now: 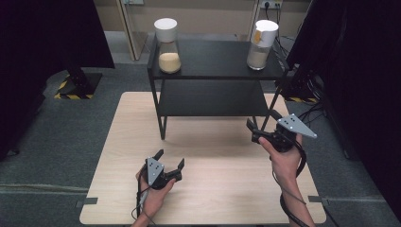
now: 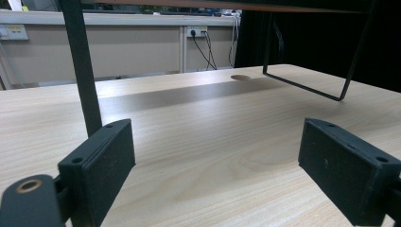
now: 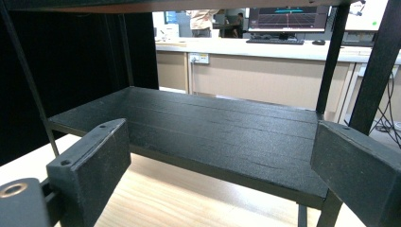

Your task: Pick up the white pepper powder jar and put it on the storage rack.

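Note:
A black two-tier shelf [image 1: 213, 97] stands at the far side of the light wooden table [image 1: 127, 142]. On its top board sit two white-lidded glass jars: the left jar [image 1: 168, 45] holds tan grains, the right jar [image 1: 261, 44] holds paler grains and has a yellow tag. My left gripper [image 1: 170, 159] rests low near the table's front, open, with bare tabletop between its jaws [image 2: 213, 156]. My right gripper [image 1: 261, 121] is raised at the shelf's front right leg, open, facing the lower shelf board [image 3: 213, 127].
Black curtains hang at both sides. A stand with yellow-black striped feet [image 1: 75, 85] sits on the grey floor at left, and cables [image 1: 307, 109] lie at right. The shelf's thin legs [image 2: 80, 71] rise just ahead of the left gripper.

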Available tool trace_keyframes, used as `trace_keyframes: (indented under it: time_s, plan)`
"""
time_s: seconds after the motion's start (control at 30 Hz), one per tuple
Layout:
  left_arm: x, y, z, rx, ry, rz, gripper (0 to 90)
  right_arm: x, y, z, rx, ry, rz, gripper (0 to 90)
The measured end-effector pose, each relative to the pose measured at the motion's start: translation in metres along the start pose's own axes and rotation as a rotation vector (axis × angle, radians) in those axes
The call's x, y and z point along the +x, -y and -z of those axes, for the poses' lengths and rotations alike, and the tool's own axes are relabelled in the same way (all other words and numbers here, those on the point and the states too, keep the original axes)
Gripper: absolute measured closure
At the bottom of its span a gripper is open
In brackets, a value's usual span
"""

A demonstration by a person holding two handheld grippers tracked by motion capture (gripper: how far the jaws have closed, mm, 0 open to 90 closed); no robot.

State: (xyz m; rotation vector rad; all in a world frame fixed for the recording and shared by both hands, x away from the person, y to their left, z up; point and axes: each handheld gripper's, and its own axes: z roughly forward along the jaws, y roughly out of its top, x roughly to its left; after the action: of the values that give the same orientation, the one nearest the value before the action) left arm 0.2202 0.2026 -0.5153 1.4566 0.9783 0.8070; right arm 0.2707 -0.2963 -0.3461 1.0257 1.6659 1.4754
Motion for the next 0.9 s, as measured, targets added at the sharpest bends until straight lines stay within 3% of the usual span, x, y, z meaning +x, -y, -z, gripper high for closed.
trace_keyframes:
  time_s: [0.27,0.9]
  plan:
    - [0.0,0.0,0.0,0.001,0.0,0.003,10.9,0.002,0.013,0.001,0.023,-0.006,0.013,5.8]
    - [0.0,0.0,0.0,0.002,-0.001,0.002,10.9,-0.002,0.054,0.011,0.073,0.01,-0.023,5.8]
